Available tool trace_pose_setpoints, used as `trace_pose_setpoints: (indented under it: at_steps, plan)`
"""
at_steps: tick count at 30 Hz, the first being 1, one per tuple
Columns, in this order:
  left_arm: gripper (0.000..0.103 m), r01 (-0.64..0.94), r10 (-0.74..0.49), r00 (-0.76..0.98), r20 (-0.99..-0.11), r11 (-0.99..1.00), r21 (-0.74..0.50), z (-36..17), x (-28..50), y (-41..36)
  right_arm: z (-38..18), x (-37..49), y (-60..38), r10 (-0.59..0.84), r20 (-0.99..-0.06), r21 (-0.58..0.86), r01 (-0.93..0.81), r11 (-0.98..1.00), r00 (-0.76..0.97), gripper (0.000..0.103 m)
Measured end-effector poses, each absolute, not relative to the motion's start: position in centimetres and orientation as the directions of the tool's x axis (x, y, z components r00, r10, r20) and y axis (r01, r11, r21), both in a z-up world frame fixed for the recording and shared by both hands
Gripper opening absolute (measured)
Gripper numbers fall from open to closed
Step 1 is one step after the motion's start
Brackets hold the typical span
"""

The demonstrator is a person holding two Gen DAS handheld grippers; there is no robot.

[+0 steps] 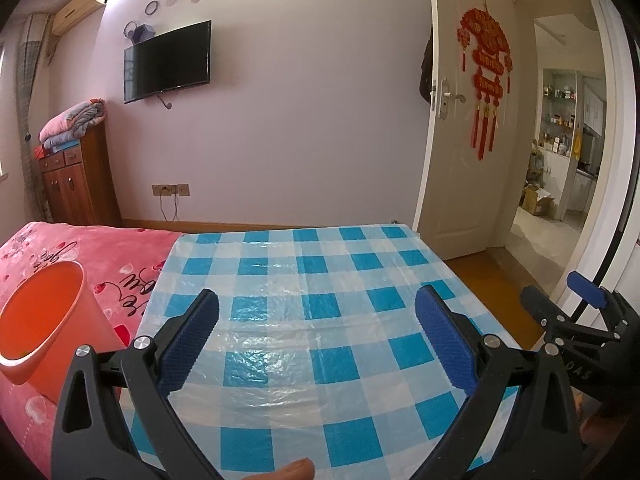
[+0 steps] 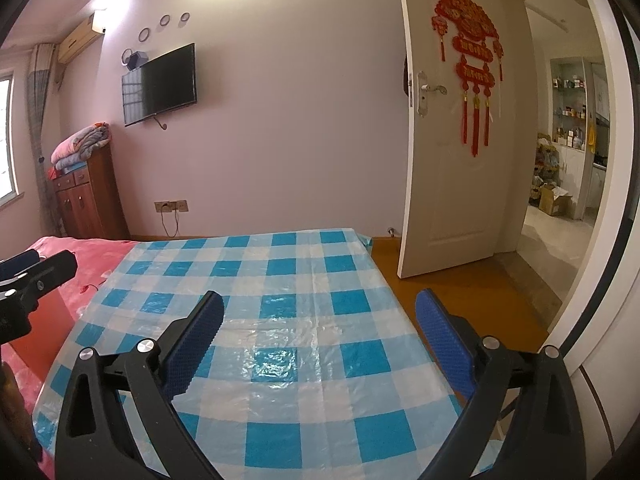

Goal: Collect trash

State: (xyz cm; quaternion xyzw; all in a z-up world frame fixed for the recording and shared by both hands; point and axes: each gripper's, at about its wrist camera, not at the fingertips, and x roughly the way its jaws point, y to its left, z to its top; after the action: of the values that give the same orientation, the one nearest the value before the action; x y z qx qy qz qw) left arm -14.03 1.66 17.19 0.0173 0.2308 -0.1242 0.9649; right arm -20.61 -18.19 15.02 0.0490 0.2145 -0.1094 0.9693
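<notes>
A lived-in home bedroom: a pink floral bedspread (image 1: pixel 80 256) lies beside a table under blue-and-white checked plastic sheeting (image 1: pixel 312 320). A black flat-screen television (image 1: pixel 168 62) hangs on the lilac wall, folded quilts (image 1: pixel 74 124) top a reddish wooden cabinet (image 1: pixel 78 178), and a red tasselled ornament (image 1: pixel 486 76) decorates the open white door (image 1: pixel 460 140).

The left hand-held gripper (image 1: pixel 316 332) and the right hand-held gripper (image 2: pixel 318 336) both point forward side by side with blue-padded fingers (image 1: pixel 444 344) spread wide, gripping nothing, a fingertip (image 1: pixel 296 470) showing below the left one.
</notes>
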Motion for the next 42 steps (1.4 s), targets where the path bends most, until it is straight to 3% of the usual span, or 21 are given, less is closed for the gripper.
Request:
trace_pose_setpoints:
  at_steps: [24,42]
  plan:
    - [0.099,0.253,-0.242,0.859,-0.452,0.967,-0.035,16.6,-14.2,2.0,14.2,-20.2,-17.8,-0.184,-0.45,0.041,0.225,0.973,0.874,0.096]
    - [0.099,0.241,-0.217,0.82,-0.53,0.97,-0.026,12.9,-10.9,0.8,11.0,-17.2,-18.1,-0.142,-0.519,0.055,0.199,0.978,0.843,0.096]
